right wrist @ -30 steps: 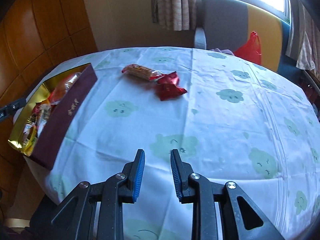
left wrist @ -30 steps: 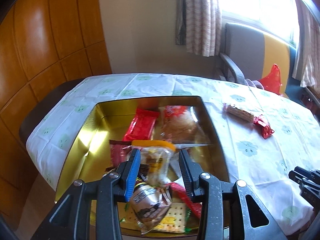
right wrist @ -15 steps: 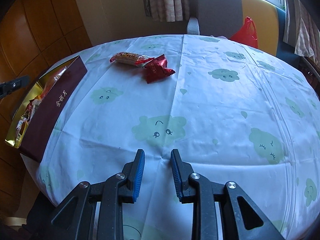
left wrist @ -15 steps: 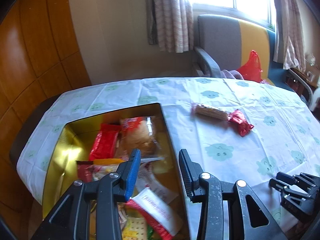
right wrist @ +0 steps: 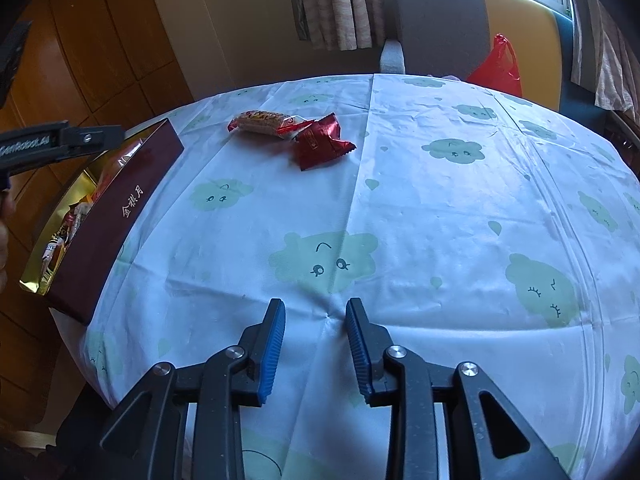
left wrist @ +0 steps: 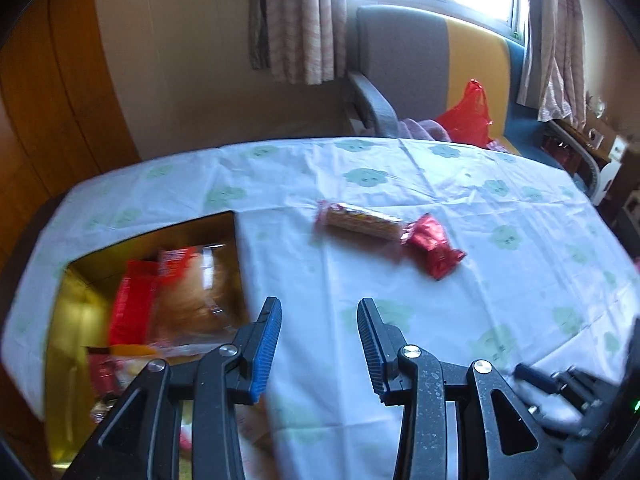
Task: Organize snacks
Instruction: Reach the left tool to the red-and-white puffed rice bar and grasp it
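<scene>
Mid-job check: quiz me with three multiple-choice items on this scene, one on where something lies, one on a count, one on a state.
1. Where does the red foil packet lie?
A. inside the box
B. on the tablecloth, beside the long biscuit pack
C. on the chair

2. How many snacks lie loose on the tablecloth?
A. two
B. four
C. none

3. What is between the left gripper's jaws?
A. a red packet
B. a biscuit pack
C. nothing

Answers:
1 B: the packet touches the end of the long biscuit pack, outside the box.
2 A: only those two lie on the cloth; the others are in the box.
3 C: the jaws stand apart with only tablecloth seen through the gap.
</scene>
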`<state>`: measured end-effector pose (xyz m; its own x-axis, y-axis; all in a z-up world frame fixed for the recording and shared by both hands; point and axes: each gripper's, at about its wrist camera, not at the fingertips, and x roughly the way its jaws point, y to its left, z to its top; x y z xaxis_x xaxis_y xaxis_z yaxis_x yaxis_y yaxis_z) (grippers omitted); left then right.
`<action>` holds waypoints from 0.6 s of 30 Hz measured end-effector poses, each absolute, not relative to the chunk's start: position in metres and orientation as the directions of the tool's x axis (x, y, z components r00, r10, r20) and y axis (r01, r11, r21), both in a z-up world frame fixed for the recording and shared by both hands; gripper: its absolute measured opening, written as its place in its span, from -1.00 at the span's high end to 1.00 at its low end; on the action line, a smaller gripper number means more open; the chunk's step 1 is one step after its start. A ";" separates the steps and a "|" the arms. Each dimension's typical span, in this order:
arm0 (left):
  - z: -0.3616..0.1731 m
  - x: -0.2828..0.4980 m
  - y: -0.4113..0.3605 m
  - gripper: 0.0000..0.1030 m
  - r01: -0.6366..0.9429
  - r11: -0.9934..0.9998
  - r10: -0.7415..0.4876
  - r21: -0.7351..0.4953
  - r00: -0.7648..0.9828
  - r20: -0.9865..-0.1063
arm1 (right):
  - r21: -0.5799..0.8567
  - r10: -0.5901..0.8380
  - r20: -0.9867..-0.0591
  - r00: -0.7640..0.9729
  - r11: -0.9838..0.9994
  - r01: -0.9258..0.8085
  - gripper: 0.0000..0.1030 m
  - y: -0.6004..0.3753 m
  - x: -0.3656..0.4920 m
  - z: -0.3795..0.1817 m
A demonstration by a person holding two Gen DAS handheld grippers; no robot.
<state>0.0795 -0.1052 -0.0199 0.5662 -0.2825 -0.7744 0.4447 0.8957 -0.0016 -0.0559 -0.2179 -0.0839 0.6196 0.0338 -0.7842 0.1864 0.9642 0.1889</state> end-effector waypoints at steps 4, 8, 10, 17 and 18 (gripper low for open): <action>-0.023 0.101 -0.124 0.22 0.438 0.893 -0.335 -0.105 0.491 -0.804 | 0.199 0.046 -0.780 0.625 0.964 0.177 0.36 -0.219 -0.056 -0.084; -0.029 0.126 -0.144 0.22 0.424 0.886 -0.374 -0.188 0.415 -0.830 | 0.217 0.065 -0.776 0.628 0.962 0.168 0.36 -0.221 -0.057 -0.085; -0.034 0.139 -0.156 0.22 0.408 0.885 -0.388 -0.225 0.378 -0.841 | 0.226 0.075 -0.774 0.629 0.960 0.164 0.36 -0.223 -0.056 -0.085; -0.067 0.195 -0.183 0.00 0.258 0.914 -0.383 -0.312 0.302 -0.873 | 0.238 0.101 -0.765 0.636 0.962 0.134 0.32 -0.224 -0.057 -0.085; -0.072 0.204 -0.184 -0.07 0.231 0.919 -0.380 -0.320 0.301 -0.875 | 0.238 0.103 -0.764 0.636 0.963 0.129 0.32 -0.224 -0.057 -0.085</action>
